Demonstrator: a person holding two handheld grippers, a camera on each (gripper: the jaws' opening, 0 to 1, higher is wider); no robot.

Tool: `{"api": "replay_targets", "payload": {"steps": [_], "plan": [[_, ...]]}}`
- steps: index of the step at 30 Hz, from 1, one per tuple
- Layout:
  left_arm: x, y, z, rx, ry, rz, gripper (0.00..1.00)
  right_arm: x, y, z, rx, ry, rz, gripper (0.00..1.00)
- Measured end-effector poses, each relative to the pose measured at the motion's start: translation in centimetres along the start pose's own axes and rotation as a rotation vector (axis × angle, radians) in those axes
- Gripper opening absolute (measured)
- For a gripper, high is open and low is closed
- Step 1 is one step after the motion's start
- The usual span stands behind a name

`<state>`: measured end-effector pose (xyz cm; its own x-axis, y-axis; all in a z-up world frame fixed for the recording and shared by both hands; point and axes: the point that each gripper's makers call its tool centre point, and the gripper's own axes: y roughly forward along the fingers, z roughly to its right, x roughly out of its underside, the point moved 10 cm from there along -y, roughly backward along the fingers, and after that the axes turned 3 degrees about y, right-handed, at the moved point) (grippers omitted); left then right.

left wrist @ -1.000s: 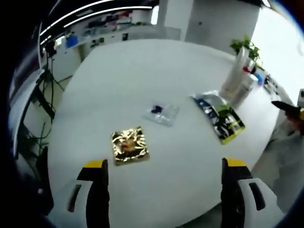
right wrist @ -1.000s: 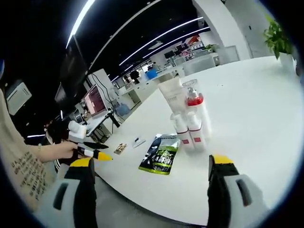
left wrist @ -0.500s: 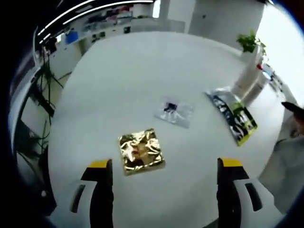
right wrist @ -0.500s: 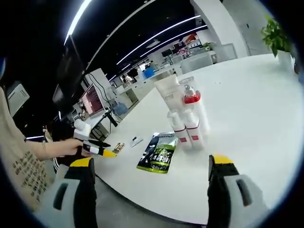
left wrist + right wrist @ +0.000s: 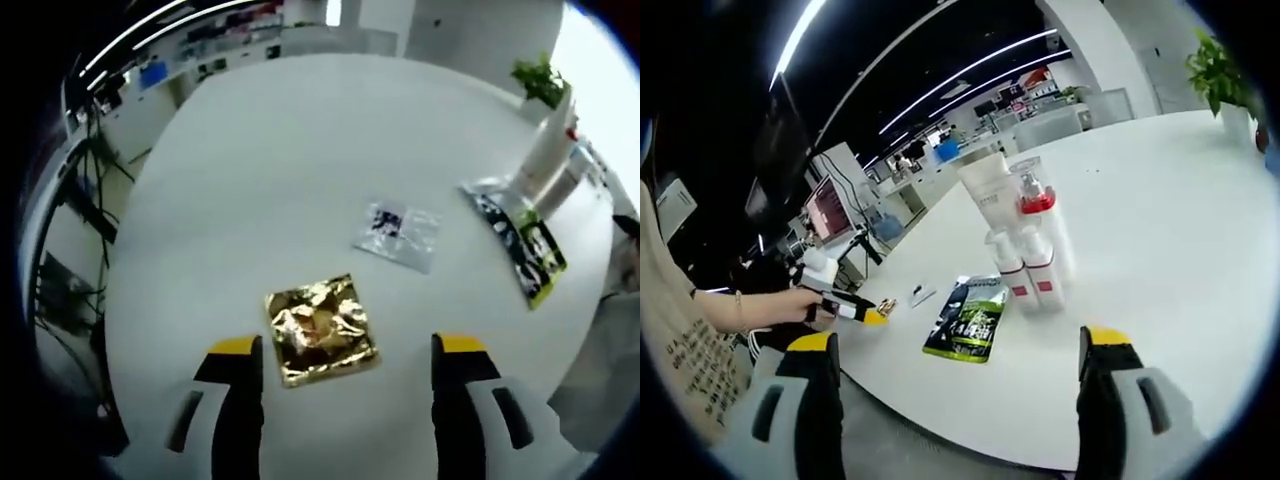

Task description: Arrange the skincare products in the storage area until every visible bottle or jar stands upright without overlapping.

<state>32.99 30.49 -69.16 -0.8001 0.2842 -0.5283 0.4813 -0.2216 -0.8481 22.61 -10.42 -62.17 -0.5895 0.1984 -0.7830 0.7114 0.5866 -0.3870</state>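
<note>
Both grippers parted, holding nothing, over the white table [image 5: 250, 150].
Left gripper [image 5: 340, 352] above gold sachet [image 5: 320, 328] near table's edge; bottles [image 5: 1030, 262] upright together, green pouch [image 5: 965, 318] flat beside them.

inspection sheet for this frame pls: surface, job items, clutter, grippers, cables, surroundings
Surface: white table, mostly bare.
Job's things: tube and bottles upright, clustered close together.
Clutter: gold foil sachet, clear sachet, green-black pouch, all lying flat.
Grippers: left gripper open above the gold foil sachet; right gripper open, holding nothing.
Cables: a tangle beside the table edge.
Surroundings: potted plant, monitor, ceiling light strips.
</note>
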Motion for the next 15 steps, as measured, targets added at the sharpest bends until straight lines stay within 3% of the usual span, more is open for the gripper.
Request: {"api": "replay_targets", "payload": {"steps": [10, 15], "plan": [[-0.35, 0.29, -0.98, -0.051, 0.050, -0.025, 0.43, 0.06, 0.08, 0.07, 0.006, -0.003, -0.007, 1.00], [-0.44, 0.44, -0.95, -0.032, 0.050, -0.012, 0.37, 0.08, 0.14, 0.07, 0.005, -0.005, -0.010, 1.00]]}}
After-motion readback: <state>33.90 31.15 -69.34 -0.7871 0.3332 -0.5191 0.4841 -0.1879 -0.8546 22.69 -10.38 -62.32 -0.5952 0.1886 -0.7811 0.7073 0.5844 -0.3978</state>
